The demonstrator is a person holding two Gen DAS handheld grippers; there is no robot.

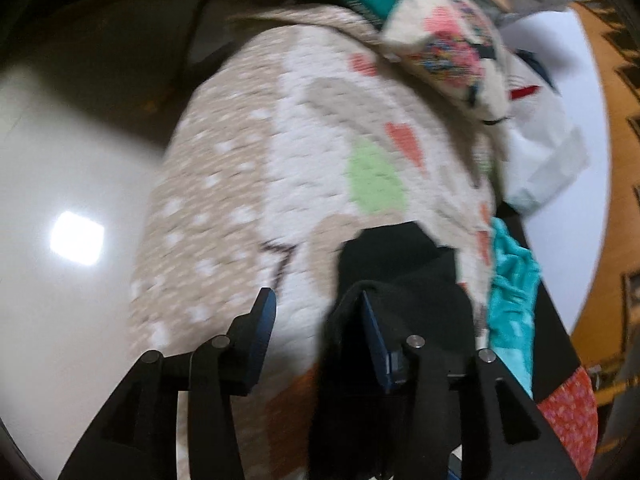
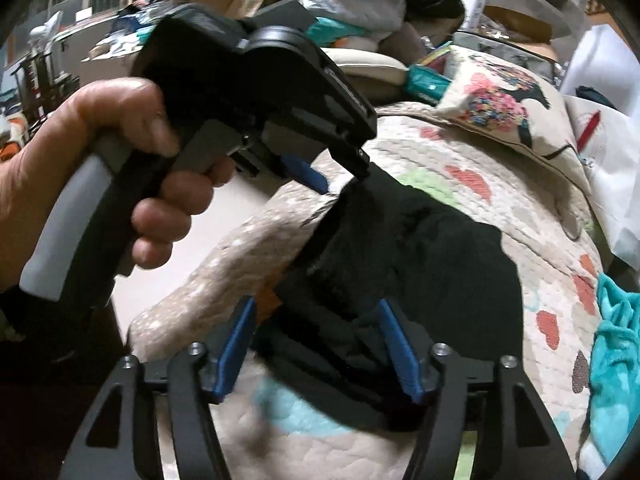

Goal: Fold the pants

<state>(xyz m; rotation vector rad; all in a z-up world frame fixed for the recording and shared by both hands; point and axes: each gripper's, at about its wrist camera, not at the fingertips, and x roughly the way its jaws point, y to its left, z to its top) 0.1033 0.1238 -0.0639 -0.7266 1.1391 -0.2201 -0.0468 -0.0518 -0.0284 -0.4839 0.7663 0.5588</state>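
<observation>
Both claws are seen spread wide, the left claw and right claw straddling the black pants bunched on the quilted bed, so a fold looks underway and a firm pinch is called for.

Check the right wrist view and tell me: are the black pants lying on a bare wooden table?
No. The black pants lie on a quilted bedspread patterned with hearts.
</observation>
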